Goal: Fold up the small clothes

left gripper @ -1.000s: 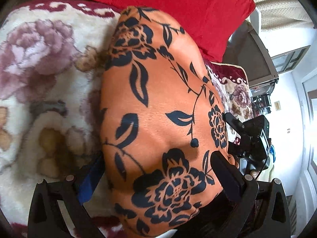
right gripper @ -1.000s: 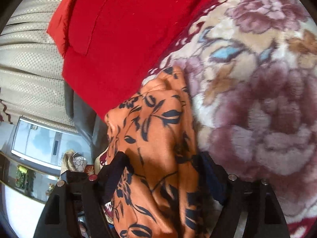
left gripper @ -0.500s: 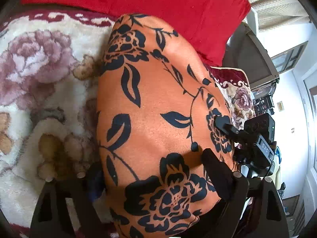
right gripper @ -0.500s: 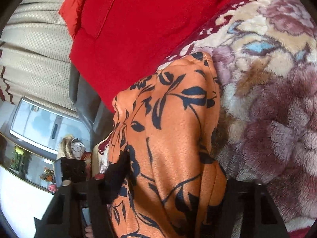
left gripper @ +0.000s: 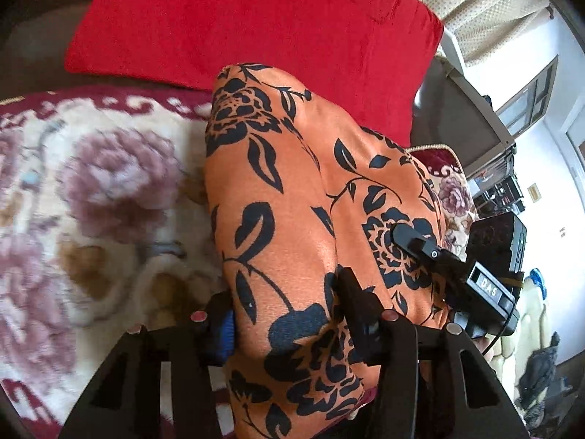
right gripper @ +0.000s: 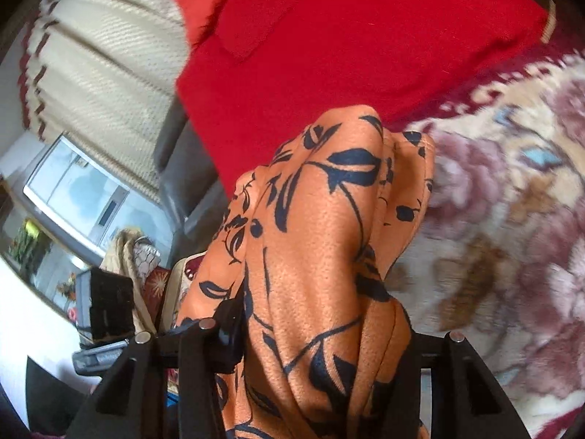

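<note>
Left gripper first: its two black fingers are clamped on the orange garment, one finger pressing into the cloth on the right side, the other with its blue pad tucked against the left edge. The fabric bunches between them and spills down past the gripper body. From this wrist view the right gripper comes in from the right, its black tip lying on a black flower of the print, with the cloth draped round it.

Over to the right wrist view: the right gripper has the same orange garment gathered thick between its fingers, the left finger pushed against the folds, the other finger hidden behind the cloth. It grips a bundle, plainly. The fabric rises ahead of the fingers in a rumpled, folded mass with black leaves and stems printed across it.

Outward now: the garment sits over a fleecy floral blanket, cream with mauve roses and a dark red border, and its far end reaches a red cushion. Beyond that, cream curtain and a window on the left of the right wrist view.
</note>
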A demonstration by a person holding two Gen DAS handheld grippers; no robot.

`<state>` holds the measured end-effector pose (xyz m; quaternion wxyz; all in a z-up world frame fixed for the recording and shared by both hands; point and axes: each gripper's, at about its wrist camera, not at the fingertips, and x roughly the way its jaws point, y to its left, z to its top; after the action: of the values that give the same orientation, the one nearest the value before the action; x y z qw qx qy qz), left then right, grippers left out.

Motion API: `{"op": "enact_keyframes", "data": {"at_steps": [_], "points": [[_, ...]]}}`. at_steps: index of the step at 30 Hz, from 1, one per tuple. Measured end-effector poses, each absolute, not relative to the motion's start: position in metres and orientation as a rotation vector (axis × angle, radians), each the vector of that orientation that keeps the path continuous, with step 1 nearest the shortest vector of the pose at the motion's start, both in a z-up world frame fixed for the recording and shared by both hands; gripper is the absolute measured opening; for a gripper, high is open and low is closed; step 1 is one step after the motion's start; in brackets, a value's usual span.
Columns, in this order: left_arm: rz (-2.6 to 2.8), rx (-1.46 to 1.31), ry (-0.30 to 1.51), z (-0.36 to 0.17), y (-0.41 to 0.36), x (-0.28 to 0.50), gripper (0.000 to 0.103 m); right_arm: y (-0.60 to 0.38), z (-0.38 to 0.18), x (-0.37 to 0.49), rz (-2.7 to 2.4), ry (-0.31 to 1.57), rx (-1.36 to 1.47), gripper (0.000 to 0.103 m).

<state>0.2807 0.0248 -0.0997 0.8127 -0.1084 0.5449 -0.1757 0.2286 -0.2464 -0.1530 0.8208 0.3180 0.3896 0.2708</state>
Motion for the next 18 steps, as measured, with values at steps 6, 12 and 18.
{"op": "enact_keyframes", "data": {"at_steps": [6,12,18], "points": [[-0.318,-0.225,1.147,-0.085,0.051,0.261,0.051,-0.211,-0.142,0.225,0.65,0.831,0.635,0.05],[-0.266,-0.203,1.129,-0.079,0.063,0.243,0.051,-0.191,-0.138,0.218,0.686,0.842,0.594,0.05],[-0.222,-0.107,1.078,-0.065,0.054,0.225,0.051,-0.186,-0.137,0.213,0.708,0.84,0.585,0.05]]}}
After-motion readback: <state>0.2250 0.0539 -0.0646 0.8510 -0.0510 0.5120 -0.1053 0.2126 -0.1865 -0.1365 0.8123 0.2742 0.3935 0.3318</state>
